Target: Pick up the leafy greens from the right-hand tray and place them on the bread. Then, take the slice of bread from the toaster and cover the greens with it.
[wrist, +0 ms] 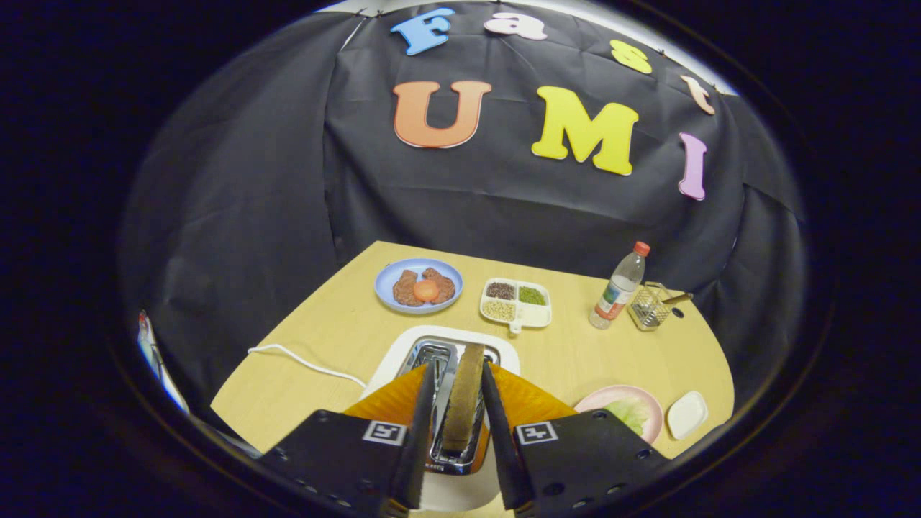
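Observation:
A brown slice of bread (463,396) stands upright in a slot of the white and chrome toaster (403,356). My gripper (457,367) reaches down over the toaster, one finger on each side of the slice. The right finger (496,410) lies against the slice. A narrow gap of chrome slot shows between the left finger (421,410) and the bread, so the jaws are open. Leafy greens (627,414) lie on a pink plate (608,396) on the table to the right of the toaster; what lies under them is hidden.
A small white dish (687,414) sits beside the pink plate. Beyond the toaster are a blue plate (388,277) of food, a white divided tray (536,314) of grains, a bottle (619,288) and a wire basket (650,307). A white cable (302,360) runs left.

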`<state>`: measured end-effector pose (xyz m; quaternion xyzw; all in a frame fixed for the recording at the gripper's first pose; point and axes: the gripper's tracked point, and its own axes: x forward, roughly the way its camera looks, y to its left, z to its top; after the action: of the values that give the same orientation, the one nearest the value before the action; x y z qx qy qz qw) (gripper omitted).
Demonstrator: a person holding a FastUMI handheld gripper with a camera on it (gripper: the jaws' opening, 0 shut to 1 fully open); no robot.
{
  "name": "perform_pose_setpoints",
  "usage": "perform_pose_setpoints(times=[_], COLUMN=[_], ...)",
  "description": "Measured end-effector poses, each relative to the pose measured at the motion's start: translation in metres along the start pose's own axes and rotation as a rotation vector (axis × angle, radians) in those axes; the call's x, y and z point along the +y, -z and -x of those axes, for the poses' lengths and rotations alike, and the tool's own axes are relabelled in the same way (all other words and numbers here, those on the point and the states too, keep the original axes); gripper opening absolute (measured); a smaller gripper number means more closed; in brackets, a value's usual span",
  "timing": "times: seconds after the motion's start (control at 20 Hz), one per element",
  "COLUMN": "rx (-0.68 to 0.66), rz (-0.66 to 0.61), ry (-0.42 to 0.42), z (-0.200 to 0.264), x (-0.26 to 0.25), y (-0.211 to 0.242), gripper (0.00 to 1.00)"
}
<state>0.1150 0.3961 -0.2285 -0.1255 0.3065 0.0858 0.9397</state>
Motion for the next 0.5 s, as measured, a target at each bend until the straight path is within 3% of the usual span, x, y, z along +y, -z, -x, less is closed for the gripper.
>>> perform_pose_setpoints(times=[0.1, 0.15, 0.2, 0.5], rx=[0.016, 0.021, 0.017, -0.073], rz=[-0.01, -0.01, -0.015, 0.003], ry=[-0.022, -0.017, -0.013, -0.042], z=[0.002, 0.007, 0.009, 0.044], x=[0.005, 0.003, 0.001, 0.005], y=[0.0, -0.001, -0.003, -0.044], gripper=[0.16, 0.16, 0.1, 0.06])
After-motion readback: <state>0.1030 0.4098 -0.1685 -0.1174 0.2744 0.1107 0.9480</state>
